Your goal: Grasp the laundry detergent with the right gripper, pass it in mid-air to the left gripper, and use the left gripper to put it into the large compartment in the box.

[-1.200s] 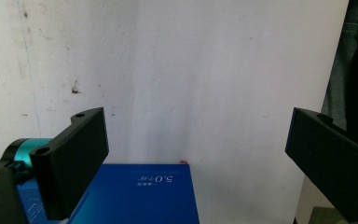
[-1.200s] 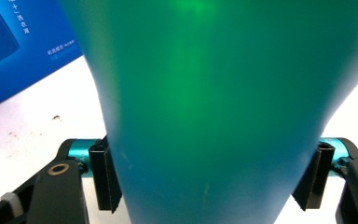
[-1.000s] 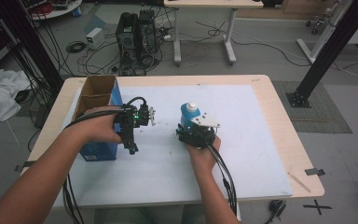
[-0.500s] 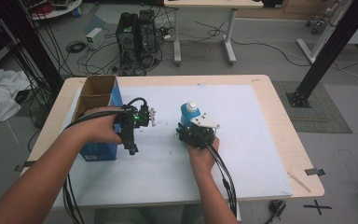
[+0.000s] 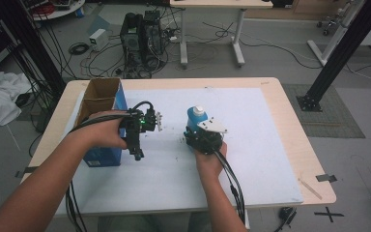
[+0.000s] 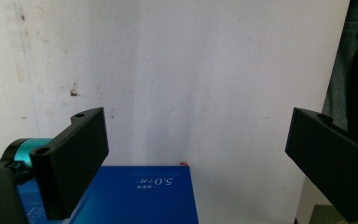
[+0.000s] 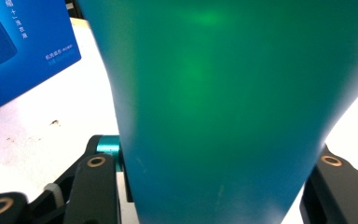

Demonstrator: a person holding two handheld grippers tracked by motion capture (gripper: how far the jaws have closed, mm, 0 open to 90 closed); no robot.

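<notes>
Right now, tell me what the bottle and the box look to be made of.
Bottle: likely plastic, smooth and semi-glossy; teal-blue body with soft light glints in the right gripper view, white cap. Box: cardboard, brown and matte inside its open top, with a glossy blue printed skin outside.

Left forearm enters from the lower left of the high view and runs up and right across the table edge. Left hand (image 5: 105,136) is wrapped around the left gripper (image 5: 137,151), which points down toward the near edge; jaws stand wide apart, nothing between them. Right forearm comes up from bottom centre. Right hand (image 5: 211,157) holds the right gripper (image 5: 196,133) pointing away; jaws pressed against both sides of a bottle.
</notes>
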